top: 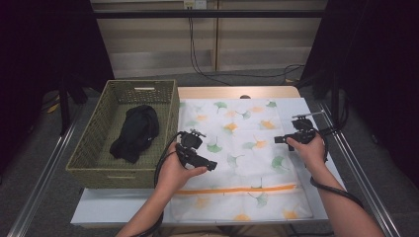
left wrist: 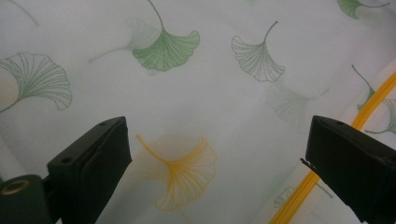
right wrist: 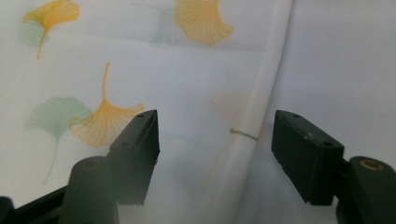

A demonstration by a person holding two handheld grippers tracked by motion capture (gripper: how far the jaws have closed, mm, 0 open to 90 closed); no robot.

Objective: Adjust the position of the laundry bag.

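Nearby, wicker basket (top: 99, 143) holding black garment (top: 136, 131), left of leaf-print cloth (top: 237, 148).

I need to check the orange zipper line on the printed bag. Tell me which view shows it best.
The high view: the orange zipper runs in full across the printed bag. The left gripper view catches a short diagonal stretch; the right gripper view shows the bag's white edge seam instead.

A white mesh laundry bag (top: 242, 158) printed with green and orange ginkgo leaves lies flat across the table's middle — an orange zipper line (top: 237, 189) runs along its 6 o'clock side. Its hemmed edge (right wrist: 261, 93) sits at 3 o'clock.
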